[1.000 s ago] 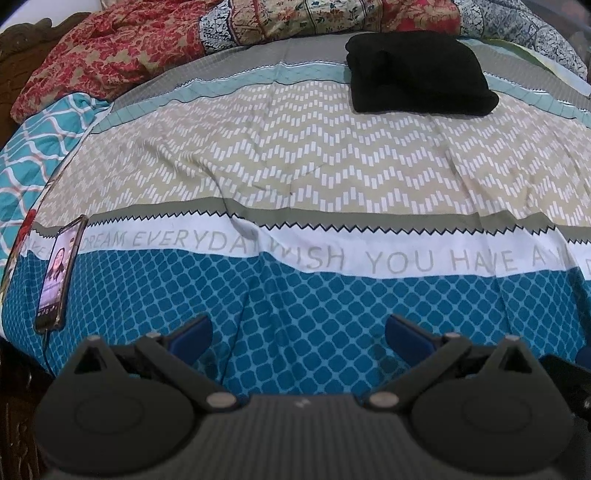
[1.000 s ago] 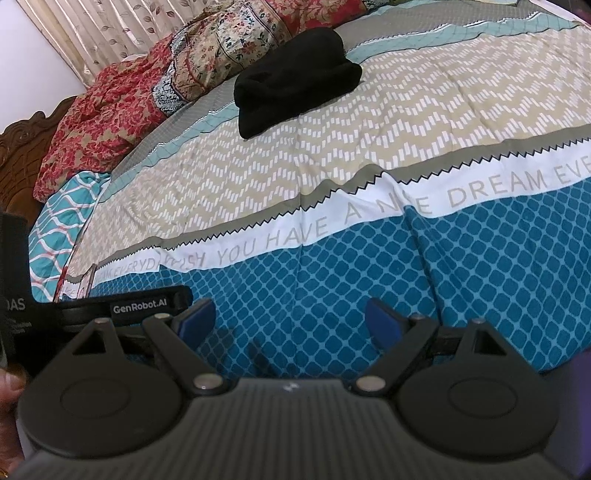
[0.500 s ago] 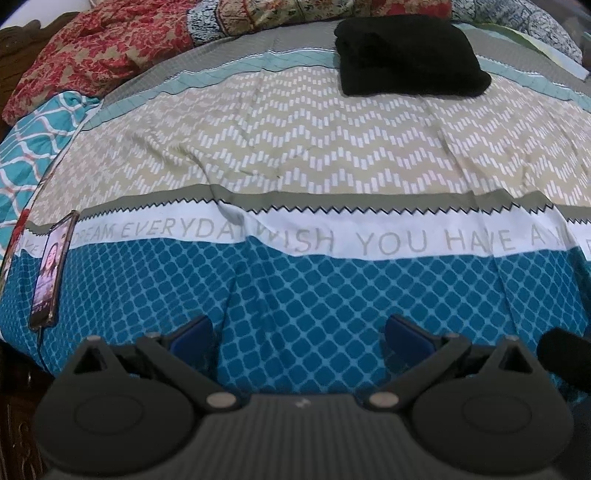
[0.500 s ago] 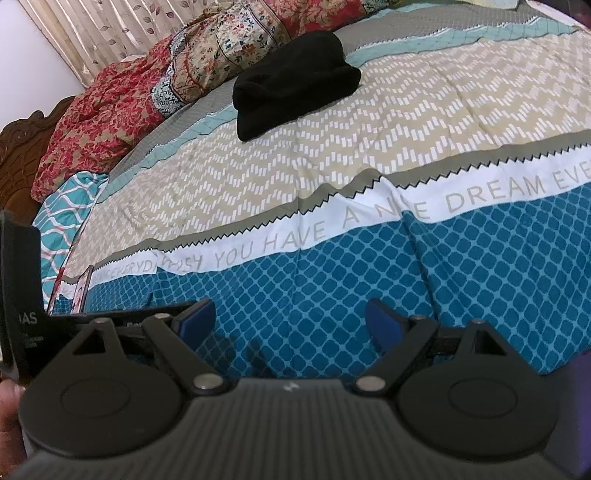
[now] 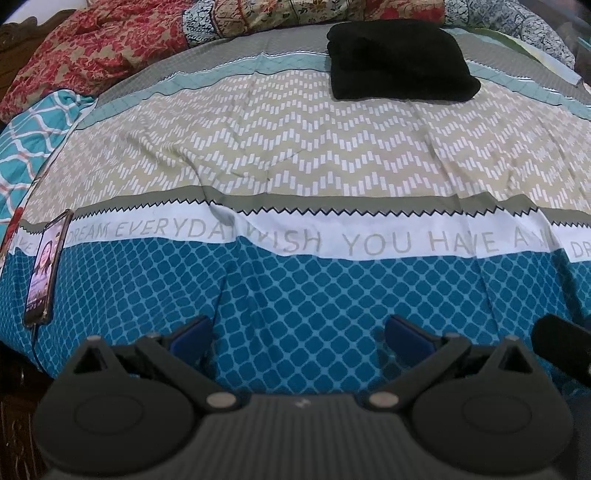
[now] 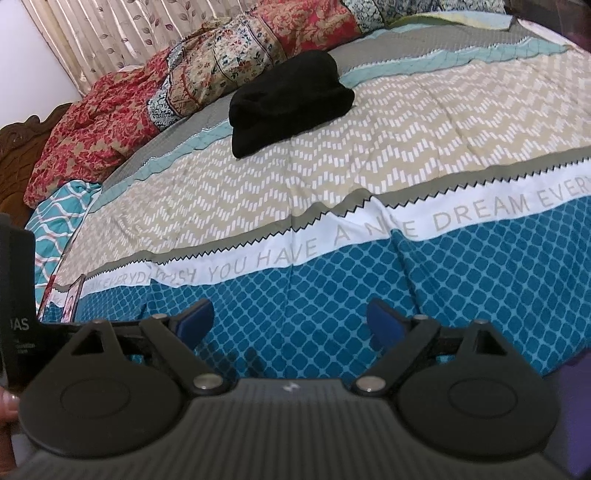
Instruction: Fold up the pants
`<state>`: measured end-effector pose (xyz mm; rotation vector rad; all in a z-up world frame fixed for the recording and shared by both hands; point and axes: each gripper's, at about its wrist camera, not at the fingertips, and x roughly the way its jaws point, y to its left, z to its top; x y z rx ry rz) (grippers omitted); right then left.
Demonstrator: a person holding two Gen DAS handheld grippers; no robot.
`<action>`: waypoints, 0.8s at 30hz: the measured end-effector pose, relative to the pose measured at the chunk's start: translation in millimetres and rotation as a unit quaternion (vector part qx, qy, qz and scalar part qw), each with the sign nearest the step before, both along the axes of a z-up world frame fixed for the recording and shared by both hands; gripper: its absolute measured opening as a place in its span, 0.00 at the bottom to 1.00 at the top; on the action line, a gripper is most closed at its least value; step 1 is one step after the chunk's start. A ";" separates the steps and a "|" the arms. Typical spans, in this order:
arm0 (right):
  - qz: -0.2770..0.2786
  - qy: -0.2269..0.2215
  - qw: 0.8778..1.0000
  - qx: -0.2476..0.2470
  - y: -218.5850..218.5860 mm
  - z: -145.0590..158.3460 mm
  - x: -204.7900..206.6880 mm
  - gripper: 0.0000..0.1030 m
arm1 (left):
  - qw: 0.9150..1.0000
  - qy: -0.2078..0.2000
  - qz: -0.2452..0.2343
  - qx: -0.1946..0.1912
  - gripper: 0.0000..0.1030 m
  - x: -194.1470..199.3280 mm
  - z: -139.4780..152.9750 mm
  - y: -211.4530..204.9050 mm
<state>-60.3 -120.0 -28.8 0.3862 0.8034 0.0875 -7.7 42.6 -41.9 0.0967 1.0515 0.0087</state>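
Black pants (image 5: 399, 64) lie folded in a thick bundle at the far side of the bed, on the grey and teal stripes; they also show in the right wrist view (image 6: 290, 99). My left gripper (image 5: 297, 334) is open and empty, low over the blue-patterned near edge of the bedspread, far from the pants. My right gripper (image 6: 290, 325) is open and empty, also over the blue near edge. The left gripper's body shows at the left edge of the right wrist view (image 6: 18, 302).
A patterned bedspread (image 5: 295, 155) covers the bed. A phone (image 5: 44, 266) with a lit screen lies on its near left edge. Red floral quilts and pillows (image 5: 92, 55) are piled at the far side. A curtain (image 6: 110, 33) hangs behind the bed.
Both grippers stay open with only slight camera shifts. The left view dipped, then rose back. The pants have not moved.
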 end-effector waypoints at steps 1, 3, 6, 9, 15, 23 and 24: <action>-0.001 -0.005 1.000 -0.003 2.6 1.8 -1.9 0.92 | 1.000 -0.001 -0.001 -0.002 1.00 -0.5 1.1 -0.3; -0.003 -0.014 1.000 -0.010 4.0 5.4 -4.6 0.93 | 1.000 -0.005 -0.002 -0.008 1.00 -2.0 4.2 -0.3; -0.010 -0.033 0.999 -0.020 6.0 11.0 -9.6 0.96 | 1.000 -0.011 -0.006 -0.015 1.00 -4.9 8.4 -1.4; -0.017 -0.050 0.998 -0.020 4.1 14.4 -14.6 0.97 | 1.000 -0.017 -0.010 -0.020 1.00 -7.9 12.3 -3.1; -0.034 -0.072 0.997 -0.018 1.4 19.2 -20.0 0.97 | 0.999 -0.028 -0.009 -0.023 1.00 -12.1 18.0 -4.9; -0.034 -0.071 0.997 -0.017 1.9 17.6 -21.8 0.97 | 0.999 -0.026 -0.006 -0.032 1.00 -17.5 21.6 -3.0; -0.033 -0.071 0.997 -0.017 2.5 17.8 -21.5 0.97 | 0.999 -0.023 -0.007 -0.035 1.00 -18.5 21.6 -2.8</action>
